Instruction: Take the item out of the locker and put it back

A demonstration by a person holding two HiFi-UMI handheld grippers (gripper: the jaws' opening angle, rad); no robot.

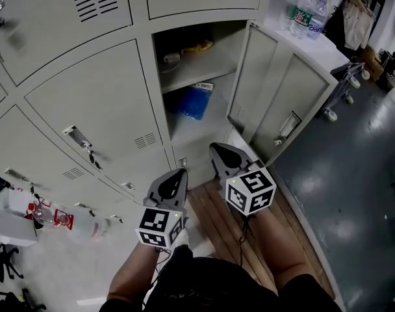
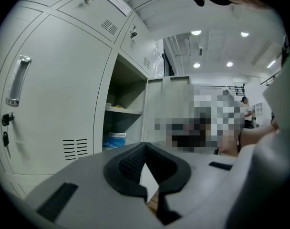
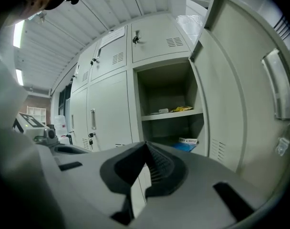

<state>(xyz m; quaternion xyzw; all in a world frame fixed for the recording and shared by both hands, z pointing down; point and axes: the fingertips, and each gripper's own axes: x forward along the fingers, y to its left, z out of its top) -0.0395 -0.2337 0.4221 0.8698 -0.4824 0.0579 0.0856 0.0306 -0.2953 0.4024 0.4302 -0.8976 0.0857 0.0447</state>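
The open locker [image 1: 184, 142] has its door [image 1: 275, 90] swung out to the right. A blue packet [image 1: 192, 101] lies in its lower part, under the shelf [image 1: 204, 67], which carries a yellow item [image 1: 199, 45]. The blue packet [image 2: 115, 140] also shows in the left gripper view, and the blue packet [image 3: 187, 144] in the right gripper view. My left gripper [image 1: 180, 174] and right gripper [image 1: 216, 149] hover side by side below the locker, well short of it. Both are shut with nothing between their jaws. In the gripper views the left gripper [image 2: 145, 146] and right gripper [image 3: 146, 144] point toward the opening.
Closed lockers with handles and keys [image 1: 87, 149] fill the left. Water bottles [image 1: 306, 10] stand on a white top at the upper right. A wheeled cart [image 1: 344, 90] stands on the dark floor to the right. Wooden boards [image 1: 230, 220] lie under the grippers.
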